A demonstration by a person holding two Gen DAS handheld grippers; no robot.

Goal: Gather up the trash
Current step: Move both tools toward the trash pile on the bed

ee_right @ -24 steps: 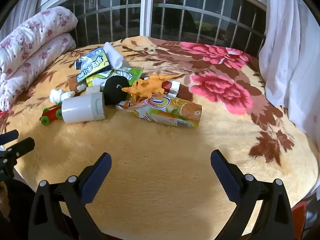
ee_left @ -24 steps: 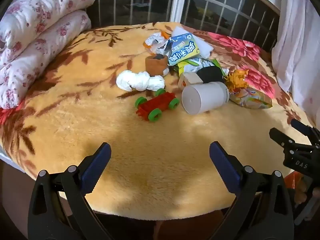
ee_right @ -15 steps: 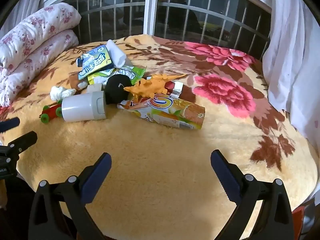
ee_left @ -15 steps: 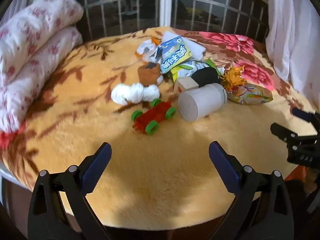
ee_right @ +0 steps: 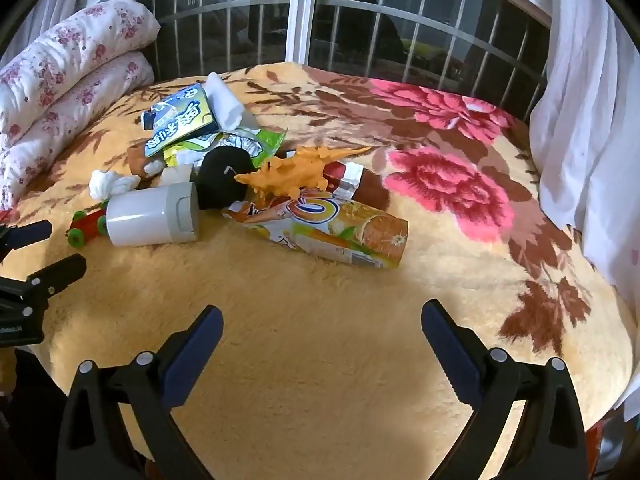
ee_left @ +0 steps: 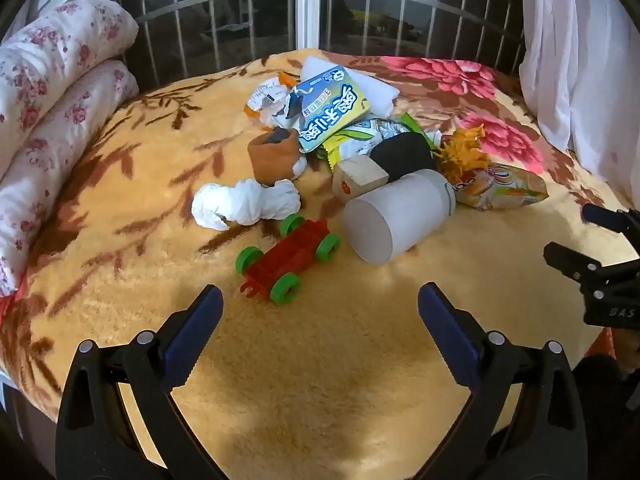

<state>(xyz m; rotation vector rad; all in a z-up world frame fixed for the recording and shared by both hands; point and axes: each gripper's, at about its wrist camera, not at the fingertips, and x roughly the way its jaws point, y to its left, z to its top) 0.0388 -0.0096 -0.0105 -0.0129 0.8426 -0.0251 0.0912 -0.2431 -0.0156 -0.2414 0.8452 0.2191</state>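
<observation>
On the plush blanket, wrappers and the juice carton lie mixed with toys. Left gripper and right gripper hover wide open, empty. Risk: seizing the toy car instead of trash.

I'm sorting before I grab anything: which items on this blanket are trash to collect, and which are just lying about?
Trash:
crumpled tissue
blue-yellow wrapper
green wrapper
orange juice pouch
torn paper

Lying about, likely keepers:
red toy car
orange dinosaur
white cup
wooden block
</observation>
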